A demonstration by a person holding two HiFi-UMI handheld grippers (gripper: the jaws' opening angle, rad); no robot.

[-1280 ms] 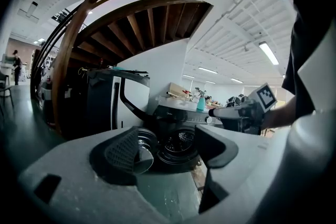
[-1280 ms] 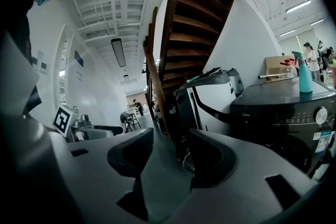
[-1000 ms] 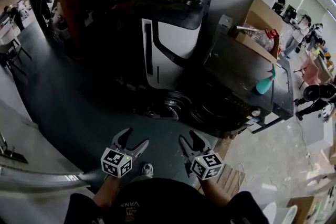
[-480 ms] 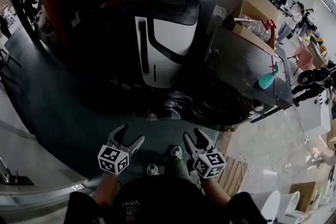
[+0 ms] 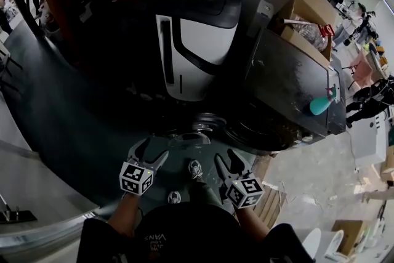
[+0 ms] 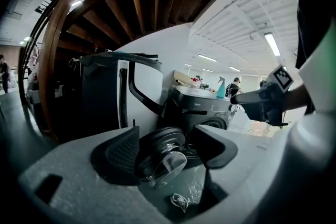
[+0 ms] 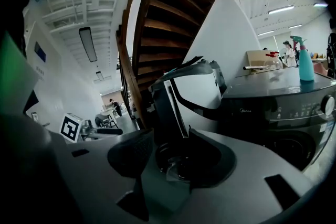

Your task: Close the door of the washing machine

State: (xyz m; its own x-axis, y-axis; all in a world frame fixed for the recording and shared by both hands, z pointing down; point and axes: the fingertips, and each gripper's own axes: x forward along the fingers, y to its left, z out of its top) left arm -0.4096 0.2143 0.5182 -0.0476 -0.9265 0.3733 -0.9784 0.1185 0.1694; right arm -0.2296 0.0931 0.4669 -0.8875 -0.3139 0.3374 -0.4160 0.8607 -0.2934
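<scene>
The washing machine (image 5: 284, 90) is dark and stands on the right side of the head view. Its front faces the person. Its door (image 5: 198, 125) is open. The door is round, so it has no long side. It stands up on its edge and hangs at the left side of the round hole in the front. It sticks out from the machine toward the person. The see-through bump in the middle of the door points out at the person and a bit down.

The front of the washing machine has a small word (image 7: 247, 110) on it that looks like "Midea". The other print by the buttons is too small to read.

A blue-green spray bottle (image 5: 320, 105) stands on top of the machine, near its far right edge. A cardboard box (image 5: 306, 13) sits behind it. A tall white and black machine (image 5: 198, 49) stands just beside the washing machine, on its left.

The left tongs (image 5: 155, 148) are wide apart. They have just closed a tiny bit, and they hold nothing. The door shows far off through the gap. The right tongs (image 5: 225, 158) are also apart and hold nothing. Both tongs point at the door but are well apart from it. The person's shoes (image 5: 195, 168) show on the floor between them.
</scene>
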